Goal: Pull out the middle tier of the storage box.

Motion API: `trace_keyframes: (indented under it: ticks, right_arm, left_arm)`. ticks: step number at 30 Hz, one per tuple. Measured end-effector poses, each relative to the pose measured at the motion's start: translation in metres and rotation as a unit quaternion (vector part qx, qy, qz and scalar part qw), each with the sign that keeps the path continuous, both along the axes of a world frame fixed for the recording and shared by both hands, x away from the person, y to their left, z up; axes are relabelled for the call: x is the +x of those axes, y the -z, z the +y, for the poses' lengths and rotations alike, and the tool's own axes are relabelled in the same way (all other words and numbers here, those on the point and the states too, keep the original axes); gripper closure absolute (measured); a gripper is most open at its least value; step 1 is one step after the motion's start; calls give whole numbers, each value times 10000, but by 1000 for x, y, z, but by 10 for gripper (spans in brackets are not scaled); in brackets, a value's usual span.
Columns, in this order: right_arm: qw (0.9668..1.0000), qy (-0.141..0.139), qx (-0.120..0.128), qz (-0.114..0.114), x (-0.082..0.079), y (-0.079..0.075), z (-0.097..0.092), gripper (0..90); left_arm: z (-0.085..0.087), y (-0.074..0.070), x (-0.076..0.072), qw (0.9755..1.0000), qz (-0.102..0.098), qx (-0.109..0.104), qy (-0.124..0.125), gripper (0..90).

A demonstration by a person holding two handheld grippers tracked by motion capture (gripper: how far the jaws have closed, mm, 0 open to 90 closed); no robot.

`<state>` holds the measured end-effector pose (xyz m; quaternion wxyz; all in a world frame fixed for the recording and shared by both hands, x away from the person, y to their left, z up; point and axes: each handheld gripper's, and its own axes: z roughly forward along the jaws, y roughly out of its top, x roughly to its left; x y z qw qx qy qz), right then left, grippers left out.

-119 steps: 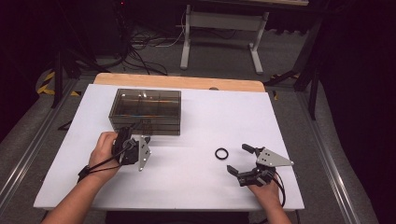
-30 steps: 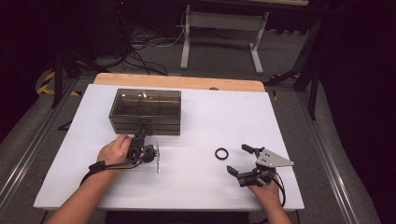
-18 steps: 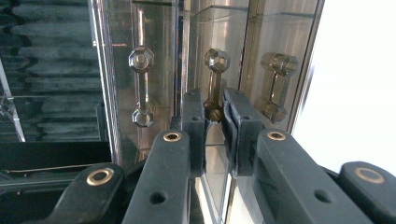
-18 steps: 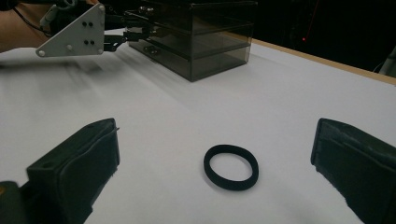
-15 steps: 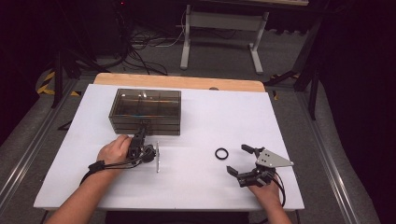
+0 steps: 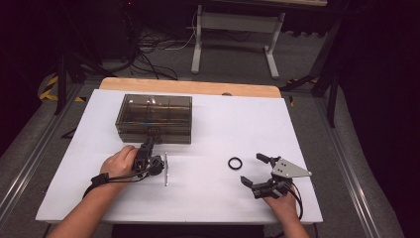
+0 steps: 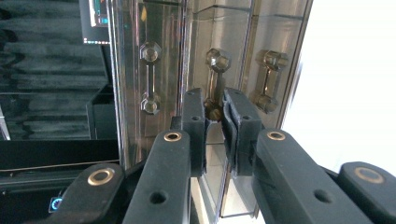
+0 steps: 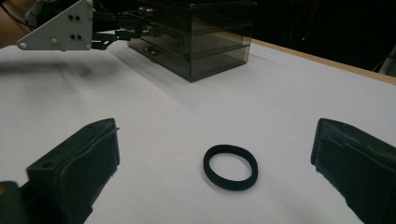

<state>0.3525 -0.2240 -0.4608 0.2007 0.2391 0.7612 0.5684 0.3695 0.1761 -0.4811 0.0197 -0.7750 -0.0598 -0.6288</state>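
at the near-left part of the white table (image 6: 307,129) sits the smoky clear drawer box (image 6: 154,118), its long side running across the table and its drawer fronts facing the person. the left gripper (image 7: 214,116) is rolled onto its side and points straight at that front; its jaws are nearly closed and pinch the middle drawer's dumbbell-shaped handle (image 7: 215,79), whose long axis runs along the drawer front. off to the right, the right gripper (image 6: 257,171) rests low on the table with its jaws spread wide, holding nothing, aimed at a black ring (image 8: 230,166) lying flat just beyond its tips.
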Motion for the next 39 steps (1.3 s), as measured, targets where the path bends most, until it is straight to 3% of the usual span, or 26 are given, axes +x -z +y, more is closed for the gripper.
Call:
trace_keyframes:
  ticks: [2, 6, 15, 18, 21, 23, 34, 39]
  right_arm:
    - [10000, 3, -3, -3, 0, 0, 0, 16]
    - [10000, 3, -3, -1, 0, 0, 0, 16]
    - [10000, 4, -8, -8, 0, 0, 0, 16]
    - [10000, -8, -1, -12, 0, 0, 0, 16]
    - [10000, -9, 1, -8, 0, 0, 0, 16]
    - [10000, -11, -1, -10, 0, 0, 0, 16]
    - [10000, -32, 7, -16, 0, 0, 1, 16]
    - [10000, -33, 8, -16, 0, 0, 1, 16]
  left_arm:
    - [0, -1, -3, 9999, 98, -27, -64, 800]
    - [0, 1, -6, 10000, 31, -55, 13, 799]
    - [0, 0, -9, 9999, 147, -66, 14, 792]
    - [1, -1, -10, 9996, 240, -128, 21, 783]
    - [2, -3, -11, 9997, 208, -139, 19, 738]
    - [4, -5, -12, 9993, 250, -275, 18, 724]
    - [11, -15, -20, 9980, 288, -530, 188, 675]
    - [13, -20, -24, 9960, 299, -785, 316, 670]
